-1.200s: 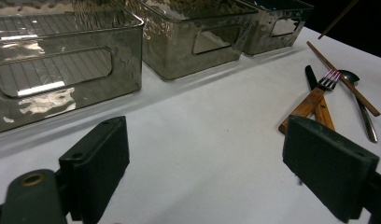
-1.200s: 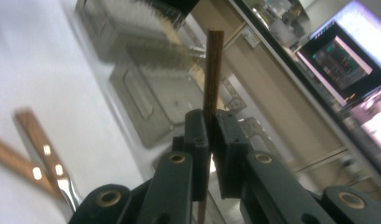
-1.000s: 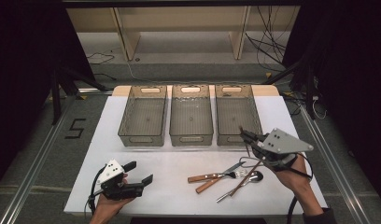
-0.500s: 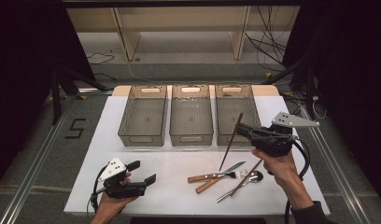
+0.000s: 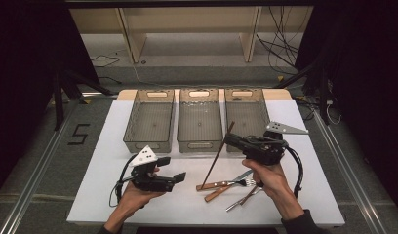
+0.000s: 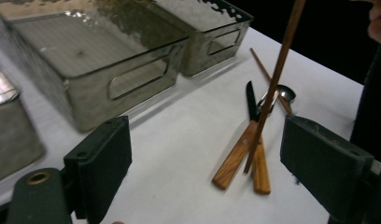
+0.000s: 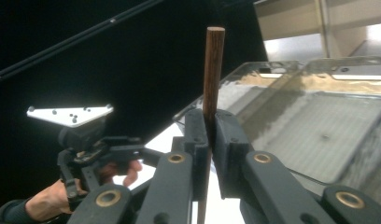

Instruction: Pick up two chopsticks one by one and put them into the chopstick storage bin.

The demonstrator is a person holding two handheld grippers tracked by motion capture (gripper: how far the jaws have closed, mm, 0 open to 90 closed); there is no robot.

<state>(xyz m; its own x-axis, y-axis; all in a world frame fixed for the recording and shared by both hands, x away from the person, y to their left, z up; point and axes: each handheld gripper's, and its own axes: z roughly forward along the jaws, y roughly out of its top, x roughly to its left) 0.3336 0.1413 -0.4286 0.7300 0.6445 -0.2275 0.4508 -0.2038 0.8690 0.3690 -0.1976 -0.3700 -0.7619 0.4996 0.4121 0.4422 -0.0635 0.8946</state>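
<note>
Starting at the left of the high view: left hand (image 5: 133,197) low over the white table (image 5: 99,146), carrying the left gripper (image 5: 175,170) roughly level, pointed rightward toward the cutlery. Jaws wide apart, nothing between the pads; confirmed in the left gripper view, where both black jaws stand well clear of each other over bare table.

Behind, along the far edge: three clear bins in a row, left bin (image 5: 149,119), middle bin (image 5: 199,118), right bin (image 5: 247,114), sides just beside one another.

Centre: wooden chopstick (image 5: 217,157) tilted steeply, lower tip down at the table just beside the knife handle, upper end leaning right and up across the front of the right bin. Seen in the left gripper view as a slanted brown rod (image 6: 272,88) crossing in front of the cutlery.

Right of centre: cutlery pile on the table, namely wooden-handled knife (image 5: 224,184), fork (image 5: 233,186) and spoon (image 5: 246,197), lying together and overlapping.

Right: right gripper (image 5: 228,139) held in the right hand (image 5: 268,178), above the pile, pointed leftward. Jaws narrow, clamped on the chopstick near its upper end; right gripper view shows the rod (image 7: 212,79) pinched between both pads, end projecting above them
</note>
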